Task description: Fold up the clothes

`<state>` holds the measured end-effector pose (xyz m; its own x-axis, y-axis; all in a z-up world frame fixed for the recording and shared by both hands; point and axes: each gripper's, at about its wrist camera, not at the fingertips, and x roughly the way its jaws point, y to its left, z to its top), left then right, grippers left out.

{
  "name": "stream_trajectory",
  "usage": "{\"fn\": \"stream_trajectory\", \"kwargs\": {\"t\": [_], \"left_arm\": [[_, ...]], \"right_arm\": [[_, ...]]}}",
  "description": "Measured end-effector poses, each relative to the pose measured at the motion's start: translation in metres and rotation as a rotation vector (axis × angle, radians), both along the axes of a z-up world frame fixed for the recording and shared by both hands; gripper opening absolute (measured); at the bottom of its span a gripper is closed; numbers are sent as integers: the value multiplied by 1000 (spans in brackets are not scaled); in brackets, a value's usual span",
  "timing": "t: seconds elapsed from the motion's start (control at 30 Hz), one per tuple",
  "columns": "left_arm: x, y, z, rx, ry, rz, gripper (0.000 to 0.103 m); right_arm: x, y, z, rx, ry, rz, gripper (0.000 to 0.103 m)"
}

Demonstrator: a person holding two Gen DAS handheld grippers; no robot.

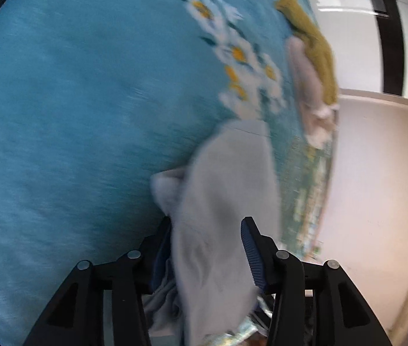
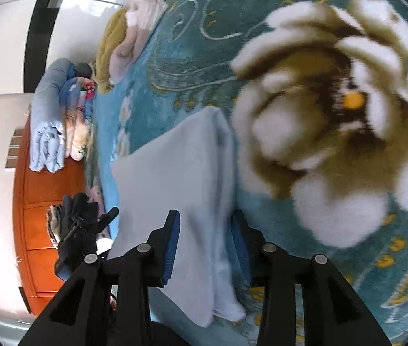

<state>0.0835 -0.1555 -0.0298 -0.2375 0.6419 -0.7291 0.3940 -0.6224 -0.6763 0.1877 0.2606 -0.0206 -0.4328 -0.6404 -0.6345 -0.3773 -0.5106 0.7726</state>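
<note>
Both tongs are clenched on the pale blue cloth [image 2: 175,196], the left gripper [image 1: 207,248] on one bunched end and the right gripper [image 2: 205,248] on a smoother end, holding it over the blue flowery rug [image 1: 59,115], so I think the fold is half done and next they must lay it flat, edges matched, away from the far pile of clothes [image 2: 134,28].

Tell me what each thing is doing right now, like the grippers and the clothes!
left gripper: shut on the light grey cloth, fabric bunched between its fingers.
right gripper: shut on the same cloth.
light grey cloth: lifted, hanging over the rug.
teal flowered rug: lying flat.
mustard and pink clothes: heaped, unfolded, at the rug's edge.
blue bedding: rolled up on the orange cabinet.
</note>
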Motion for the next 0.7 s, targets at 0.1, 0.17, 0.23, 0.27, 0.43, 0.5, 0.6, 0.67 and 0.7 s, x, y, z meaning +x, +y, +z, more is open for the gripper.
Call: {"fn": "stream_trajectory", "kwargs": {"t": [0.1, 0.17, 0.23, 0.27, 0.43, 0.5, 0.6, 0.67, 0.7], "left_arm": [[2, 6, 5, -9, 21, -30, 16], [4, 10, 8, -16, 34, -51, 16], [5, 13, 11, -22, 48, -71, 14], [8, 7, 21, -23, 69, -65, 14], [21, -32, 72, -27, 182, -31, 14], [26, -47, 92, -29, 227, -17, 14], [34, -70, 123, -31, 294, 4, 14], [39, -85, 144, -33, 339, 18, 14], [42, -92, 154, -33, 362, 25, 14]], "right_arm": [[-8, -8, -2, -1, -9, -10, 35], [-11, -11, -1, 1, -24, -20, 12], [-13, -12, 5, -2, -33, -20, 9], [-13, -11, 9, -9, -32, -19, 9], [-16, -16, 53, -27, 64, 27, 9], [-18, -21, 78, -18, 122, 59, 9], [-25, -34, 115, -7, 208, 111, 9], [-34, -48, 140, 1, 261, 152, 9], [-38, -57, 150, 8, 279, 174, 9]]}}
